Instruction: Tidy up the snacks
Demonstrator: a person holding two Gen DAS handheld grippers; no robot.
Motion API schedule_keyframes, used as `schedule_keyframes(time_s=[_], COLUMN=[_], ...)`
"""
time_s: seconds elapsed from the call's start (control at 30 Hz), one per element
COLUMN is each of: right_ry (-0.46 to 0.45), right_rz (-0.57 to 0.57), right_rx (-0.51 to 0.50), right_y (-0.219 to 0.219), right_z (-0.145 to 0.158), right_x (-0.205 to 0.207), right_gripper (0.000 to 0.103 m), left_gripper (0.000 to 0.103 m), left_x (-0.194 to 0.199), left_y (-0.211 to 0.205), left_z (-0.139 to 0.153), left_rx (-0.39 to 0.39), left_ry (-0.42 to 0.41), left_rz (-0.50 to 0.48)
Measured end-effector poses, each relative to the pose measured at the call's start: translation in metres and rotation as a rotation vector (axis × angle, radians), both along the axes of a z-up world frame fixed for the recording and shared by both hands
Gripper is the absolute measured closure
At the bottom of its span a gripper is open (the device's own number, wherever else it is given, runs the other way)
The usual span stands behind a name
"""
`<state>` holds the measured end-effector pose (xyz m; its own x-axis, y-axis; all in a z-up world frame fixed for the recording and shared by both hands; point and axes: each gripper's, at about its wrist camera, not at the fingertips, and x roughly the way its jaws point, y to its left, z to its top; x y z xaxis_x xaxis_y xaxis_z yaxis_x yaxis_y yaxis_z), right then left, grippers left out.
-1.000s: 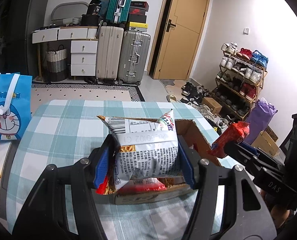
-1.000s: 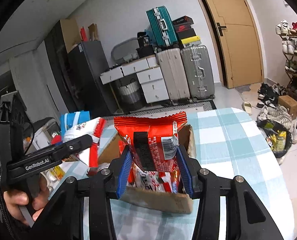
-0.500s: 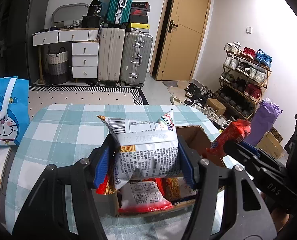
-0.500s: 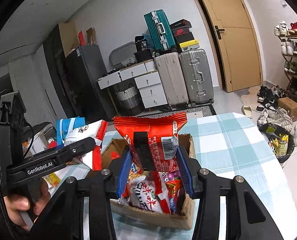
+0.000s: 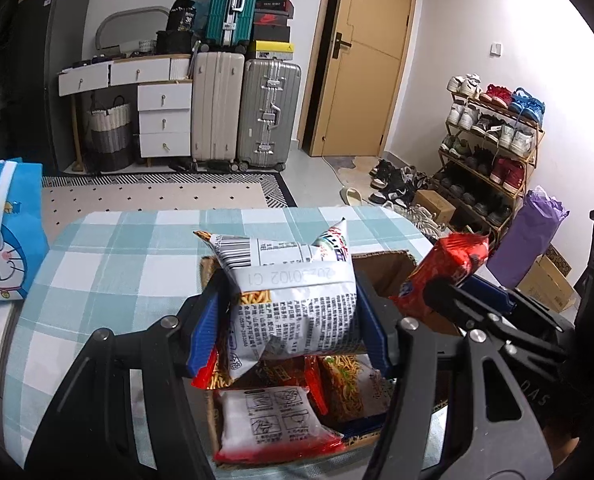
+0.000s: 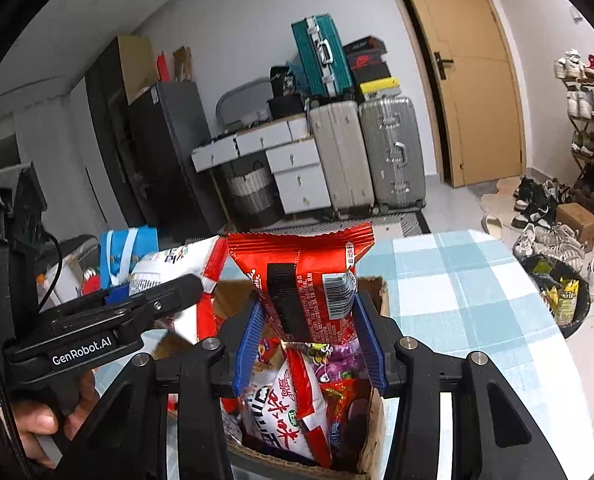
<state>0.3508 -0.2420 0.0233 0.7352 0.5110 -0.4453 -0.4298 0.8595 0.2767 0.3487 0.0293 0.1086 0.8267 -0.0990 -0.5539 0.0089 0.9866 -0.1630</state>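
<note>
I had brought both packets over the brown cardboard box point(image 5: 389, 268): left gripper point(image 5: 293, 320) pinching the white noodle packet point(image 5: 297, 300), right gripper point(image 6: 309, 336) pinching the red snack packet point(image 6: 305, 280); dropping seemed next.

A lived-in home room — suitcases point(image 5: 243, 110), shoe rack point(image 5: 493, 148), drawers point(image 5: 165, 118).

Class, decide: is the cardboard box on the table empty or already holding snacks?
Holding snacks: the cardboard box has several packets lying inside, open top.

Both claws black plastic, blue ribbed pads inside the fingers, silver screw heads on the linkage arms. Left claw point(image 6: 153, 300) body printed "GenRobot.AI" in white, black cable behind it. Right claw point(image 5: 453, 292) housing embossed "DAS".
</note>
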Motion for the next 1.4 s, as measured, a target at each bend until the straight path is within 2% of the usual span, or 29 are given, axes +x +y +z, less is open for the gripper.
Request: schedule_keyframes(time_s=[0.27, 0.63, 0.77, 0.8, 0.9, 0.93, 1.0, 1.13, 1.2, 1.4], right_ry=[0.039, 0.046, 0.008, 0.004, -0.021, -0.024, -0.02, -0.008, 0.001, -0.01], right_rz=[0.003, 0.022, 0.039, 0.039, 0.02, 0.015, 0.007, 0.004, 0.014, 0.017], right_rx=[-0.038, -0.061, -0.05, -0.049, -0.053, -0.053, -0.043, -0.027, -0.028, -0.015], right_y=[0.003, 0.005, 0.002, 0.002, -0.005, -0.009, -0.017, -0.029, -0.034, -0.044], right_z=[-0.014, -0.02, -0.016, -0.015, -0.011, -0.01, -0.009, -0.009, -0.011, -0.011], right_x=[0.014, 0.017, 0.007, 0.004, -0.005, -0.007, -0.012, -0.021, -0.026, -0.044], right_gripper=[0.057, 0.057, 0.049, 0.039, 0.024, 0.021, 0.007, 0.001, 0.001, 0.001], left_gripper=[0.045, 0.045, 0.041, 0.035, 0.023, 0.022, 0.02, 0.014, 0.0, 0.0], left_x=[0.024, 0.043, 0.046, 0.045, 0.038, 0.035, 0.027, 0.008, -0.005, -0.044], left_y=[-0.01, -0.011, -0.008, -0.007, -0.002, -0.001, 0.002, 0.008, 0.009, 0.009], left_z=[-0.02, -0.048, -0.051, -0.05, -0.046, -0.044, -0.04, -0.031, -0.027, -0.02], left_rx=[-0.005, -0.017, -0.027, -0.03, -0.029, -0.028, -0.03, -0.022, -0.01, 0.029], left_ry=[0.032, 0.095, 0.107, 0.105, 0.085, 0.076, 0.07, 0.046, 0.023, -0.027], left_rz=[-0.034, -0.045, -0.046, -0.044, -0.03, -0.027, -0.032, -0.029, -0.023, -0.014])
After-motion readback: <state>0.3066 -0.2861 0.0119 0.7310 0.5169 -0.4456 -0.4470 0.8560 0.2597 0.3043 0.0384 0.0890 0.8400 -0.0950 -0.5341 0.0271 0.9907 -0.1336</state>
